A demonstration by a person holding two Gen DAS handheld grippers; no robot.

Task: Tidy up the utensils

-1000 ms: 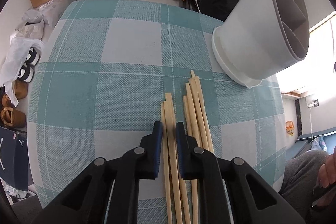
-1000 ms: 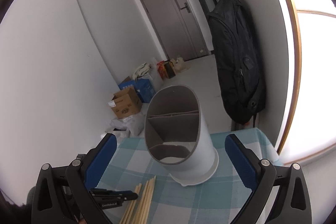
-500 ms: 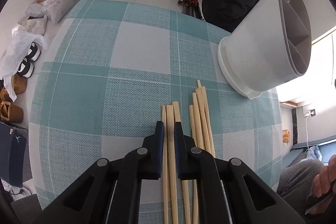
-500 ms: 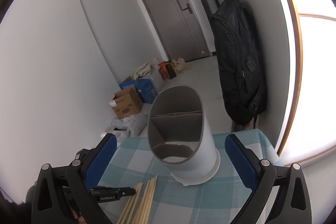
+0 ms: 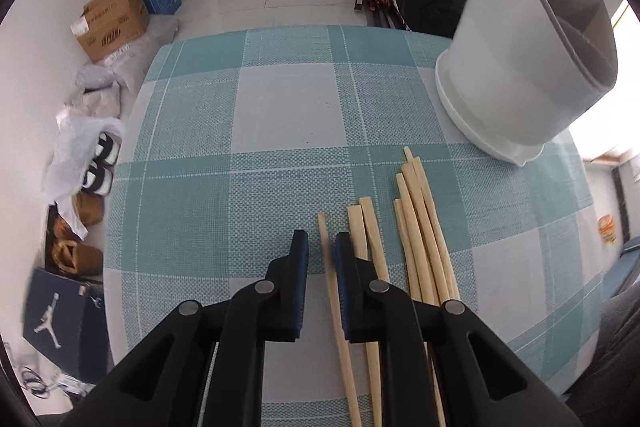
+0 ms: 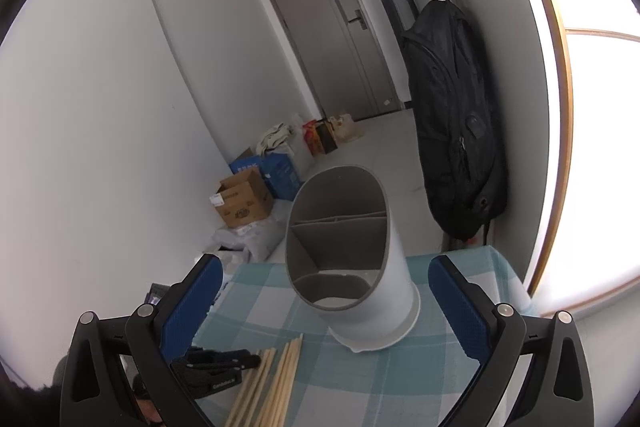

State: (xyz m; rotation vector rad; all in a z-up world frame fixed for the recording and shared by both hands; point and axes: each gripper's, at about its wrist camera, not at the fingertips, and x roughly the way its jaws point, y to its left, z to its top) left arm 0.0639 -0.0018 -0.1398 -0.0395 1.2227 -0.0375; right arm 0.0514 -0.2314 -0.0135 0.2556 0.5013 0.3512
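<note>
Chopsticks [image 5: 416, 247]: pale wood, slender, lying flat and roughly parallel on the checked cloth. One single chopstick [image 5: 334, 291] lies in the narrow gap between the left tongs' [image 5: 321, 247] blue pads; two lie just right of them, a bundle further right.

Utensil holder [image 5: 516, 67]: white cylinder, grey divided interior, upright, beyond the chopstick tips; centred ahead of the right tongs [image 6: 320, 291].

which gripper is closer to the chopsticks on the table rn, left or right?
Left. The left gripper is right at the chopsticks, its opening jaws straddling one stick. The right gripper is wide open and empty, framing the white utensil holder with the chopsticks below it.
</note>
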